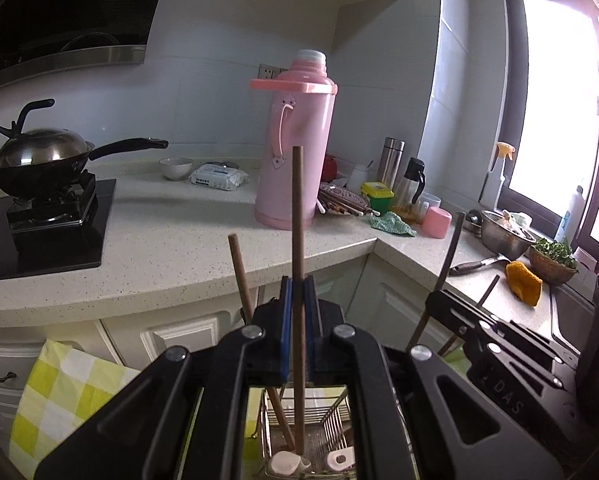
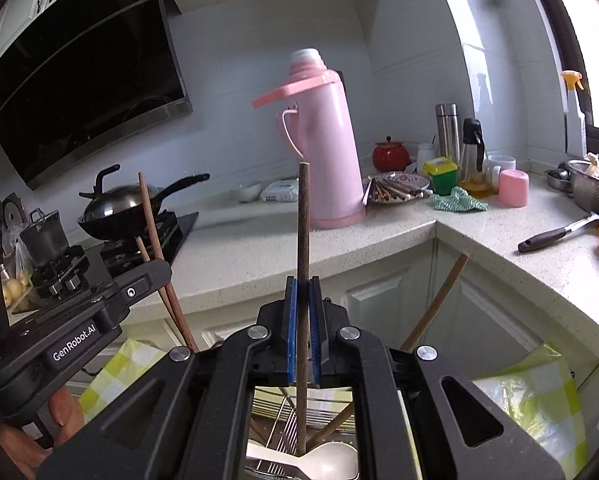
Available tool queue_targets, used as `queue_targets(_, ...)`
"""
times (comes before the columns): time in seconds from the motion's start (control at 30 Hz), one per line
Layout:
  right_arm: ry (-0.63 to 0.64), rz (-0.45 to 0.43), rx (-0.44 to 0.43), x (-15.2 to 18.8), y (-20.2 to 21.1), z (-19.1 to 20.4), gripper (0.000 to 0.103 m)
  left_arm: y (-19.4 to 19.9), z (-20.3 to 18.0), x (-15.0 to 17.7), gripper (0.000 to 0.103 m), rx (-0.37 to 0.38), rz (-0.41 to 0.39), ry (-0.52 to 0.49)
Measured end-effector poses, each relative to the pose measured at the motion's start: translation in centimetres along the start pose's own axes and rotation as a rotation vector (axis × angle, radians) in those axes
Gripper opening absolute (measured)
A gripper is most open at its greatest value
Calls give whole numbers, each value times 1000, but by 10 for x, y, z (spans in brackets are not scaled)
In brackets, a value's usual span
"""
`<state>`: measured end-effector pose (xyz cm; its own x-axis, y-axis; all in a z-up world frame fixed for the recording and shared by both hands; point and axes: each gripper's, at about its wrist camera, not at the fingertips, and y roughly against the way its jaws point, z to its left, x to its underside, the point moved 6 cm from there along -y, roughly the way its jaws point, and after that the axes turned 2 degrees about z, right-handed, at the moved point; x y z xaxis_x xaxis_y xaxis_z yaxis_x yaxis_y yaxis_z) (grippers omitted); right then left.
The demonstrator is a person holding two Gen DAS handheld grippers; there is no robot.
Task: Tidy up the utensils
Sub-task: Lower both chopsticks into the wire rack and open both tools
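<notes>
My left gripper is shut on an upright brown chopstick whose lower end stands in a wire utensil basket below. A second chopstick leans in that basket. My right gripper is shut on another upright dark chopstick, its tip down in the same wire basket beside a white spoon. Another chopstick leans to the right. The left gripper's body shows at the left of the right wrist view, the right gripper's body at the right of the left wrist view.
A pink thermos stands on the speckled counter. A plate of more chopsticks lies beside it. A wok sits on the stove. Bottles, a pink cup, a steel bowl and a ladle crowd the right counter. A yellow checked cloth hangs below.
</notes>
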<state>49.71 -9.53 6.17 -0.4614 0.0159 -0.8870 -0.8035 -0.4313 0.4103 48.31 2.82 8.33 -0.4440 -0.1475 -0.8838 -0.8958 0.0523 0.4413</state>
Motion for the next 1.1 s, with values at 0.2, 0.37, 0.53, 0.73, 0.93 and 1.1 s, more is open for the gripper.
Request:
queue_targets(0.2, 12, 35, 8, 21, -13, -1, 7, -12, -1, 19, 6, -28, 23, -20)
queue_targets(0.37, 17, 38, 15, 23, -13, -1, 7, -18, -4, 29, 6, -54, 33, -40)
queue_targets(0.53, 16, 39, 21, 23, -14, 0, 7, -22, -1, 34, 6, -66, 41, -36)
queue_targets(0.73, 29, 48, 45, 21, -19, 1, 10, -23, 2, 32, 7, -89, 43, -40)
queue_targets(0.93, 27, 17, 47, 18, -13, 0, 67, -20, 8, 30, 16, -106, 37, -29)
queue_targets(1.1, 51, -10, 64, 14, 1, 1, 67, -6, 16, 28, 19, -103, 14, 2)
